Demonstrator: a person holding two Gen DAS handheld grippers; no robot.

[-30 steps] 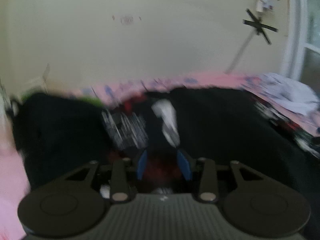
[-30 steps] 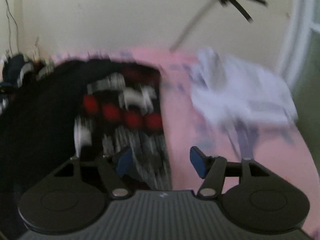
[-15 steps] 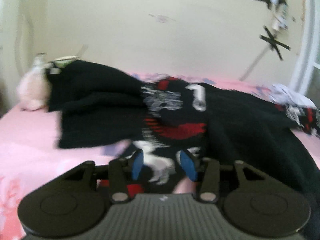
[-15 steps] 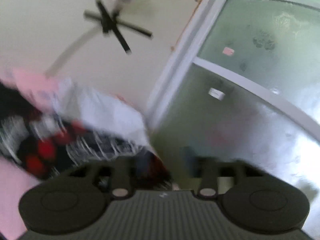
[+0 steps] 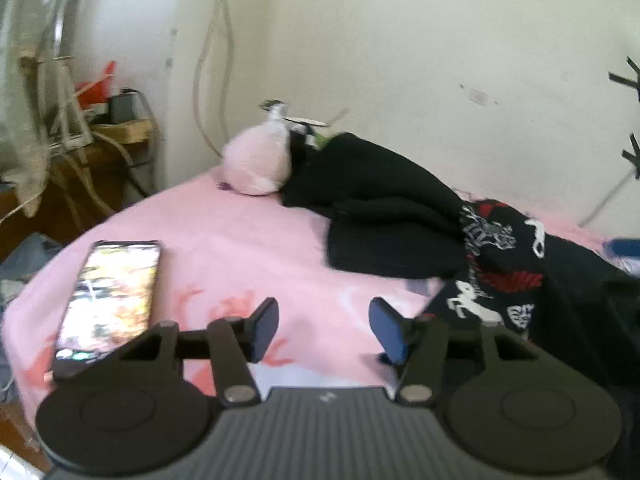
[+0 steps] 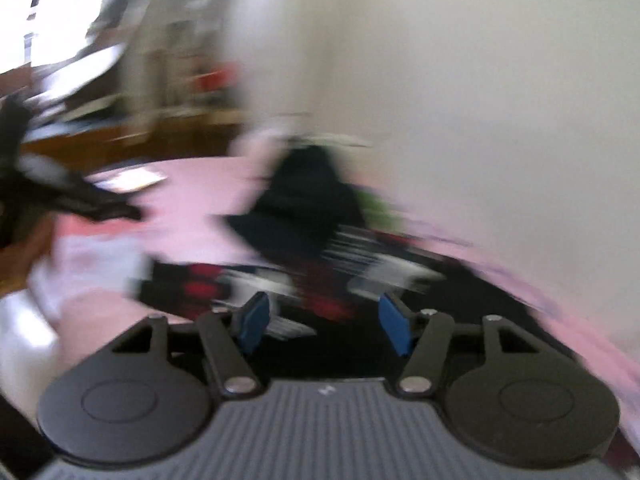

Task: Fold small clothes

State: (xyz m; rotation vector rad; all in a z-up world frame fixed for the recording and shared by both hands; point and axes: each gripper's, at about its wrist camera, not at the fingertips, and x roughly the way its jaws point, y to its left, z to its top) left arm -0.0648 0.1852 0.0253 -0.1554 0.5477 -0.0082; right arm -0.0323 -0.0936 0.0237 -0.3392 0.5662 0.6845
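Note:
A black garment with white and red print (image 5: 496, 264) lies on the pink bed sheet (image 5: 240, 248), next to a folded plain black garment (image 5: 384, 216). My left gripper (image 5: 324, 328) is open and empty, above the sheet just left of the printed garment. In the blurred right wrist view the printed garment (image 6: 320, 280) lies just ahead of my right gripper (image 6: 320, 322), which is open and empty. The other gripper (image 6: 60, 196) shows at the left edge there.
A phone (image 5: 110, 292) with a lit screen lies on the sheet at the left. A pink-white bag (image 5: 258, 160) sits at the bed's far corner by the wall. A cluttered wooden table (image 5: 80, 152) with cables stands left of the bed.
My left gripper let go of the printed garment, opened wide and swung left over the bare sheet. My right gripper swung from the window side back toward the garments, still open.

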